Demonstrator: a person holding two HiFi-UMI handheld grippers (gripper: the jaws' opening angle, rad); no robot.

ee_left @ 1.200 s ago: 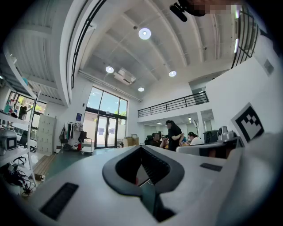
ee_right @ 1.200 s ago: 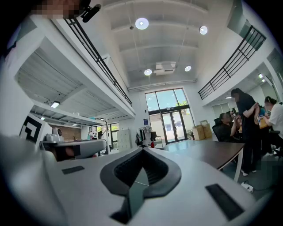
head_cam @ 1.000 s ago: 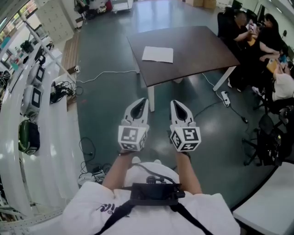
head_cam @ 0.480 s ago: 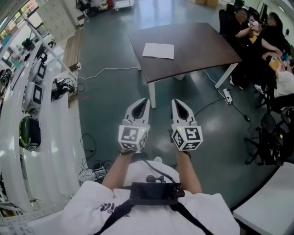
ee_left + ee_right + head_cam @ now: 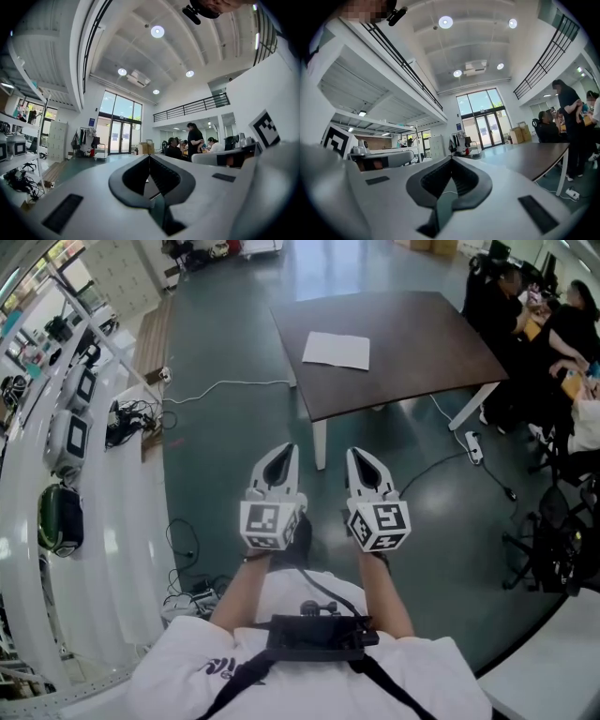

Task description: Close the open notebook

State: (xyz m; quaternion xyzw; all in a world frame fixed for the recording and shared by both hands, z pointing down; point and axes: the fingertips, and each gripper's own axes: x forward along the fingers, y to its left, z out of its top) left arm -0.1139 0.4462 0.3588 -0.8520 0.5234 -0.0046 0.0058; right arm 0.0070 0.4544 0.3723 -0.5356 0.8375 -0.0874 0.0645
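Head view, looking steeply down at a person standing on a green-grey floor (image 5: 225,446), one hand-held gripper in each hand, held side by side at waist height and pointing forward.

The left hand-held gripper (image 5: 289,448) has its jaws pressed together with nothing between them, which the left gripper view confirms (image 5: 150,157). The right hand-held gripper (image 5: 354,453) is the same, jaws closed on nothing (image 5: 451,160).

The open notebook (image 5: 336,350) lies flat as a white rectangle on a dark brown desk (image 5: 422,343), near the desk's left edge. It is well apart from both grippers, with bare floor between. People sit at the desk's far right end (image 5: 562,324).

Compared with a second ago, the desk and notebook have slid slightly to the right in the head view. The grippers keep the same closed, side-by-side pose. A dark shape now shows low between them (image 5: 298,532), possibly a foot in mid-step. This suggests the person is only approaching the desk.

The closing has not begun: the notebook is untouched and out of reach. The person must first get to the desk, and a gripper would probably have to open to take a page or the cover.
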